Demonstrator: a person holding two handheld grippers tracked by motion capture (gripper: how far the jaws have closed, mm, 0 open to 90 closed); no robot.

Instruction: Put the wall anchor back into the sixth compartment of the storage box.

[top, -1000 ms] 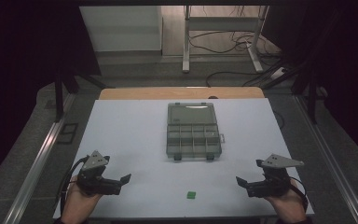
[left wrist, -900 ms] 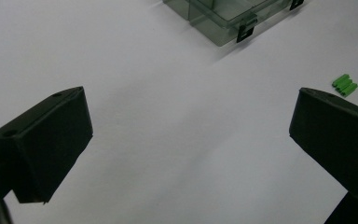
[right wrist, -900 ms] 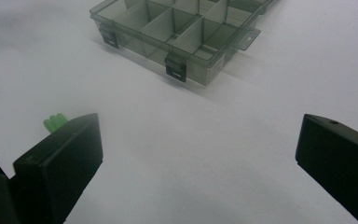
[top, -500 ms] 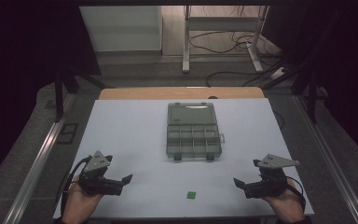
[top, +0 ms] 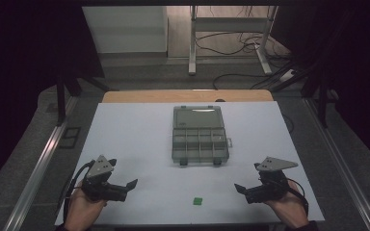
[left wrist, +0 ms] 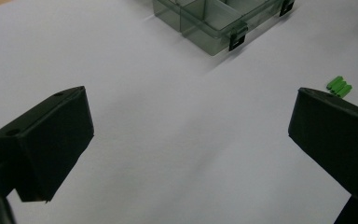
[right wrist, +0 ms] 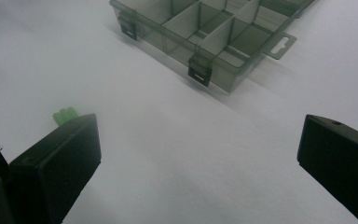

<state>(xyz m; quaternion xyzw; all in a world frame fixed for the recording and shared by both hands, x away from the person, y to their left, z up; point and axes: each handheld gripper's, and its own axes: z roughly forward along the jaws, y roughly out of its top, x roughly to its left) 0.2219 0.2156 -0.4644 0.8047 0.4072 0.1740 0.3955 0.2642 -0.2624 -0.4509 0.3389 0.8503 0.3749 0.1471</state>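
Both grippers are idling with jaws apart — right gripper (top: 241, 188) and left gripper (top: 131, 184) are flanking the green piece (top: 197, 200), low centre; approach low, squarely — the box (top: 198, 135) is waiting above.

The table (top: 135, 144) is seen to be covered by a smooth, matt white sheet, with a strip of bare wood (top: 125, 96) left showing at its far edge. Ahead of both grippers, the compartment box (top: 198, 137) is made of smoky, see-through plastic with a slight gloss and black latches, while the small green piece (top: 198, 200) between them looks like ribbed matt plastic. Matt black plastic is shown on the jaws of the left gripper (top: 133, 184) and the right gripper (top: 238, 187), each topped by a dull grey plate.
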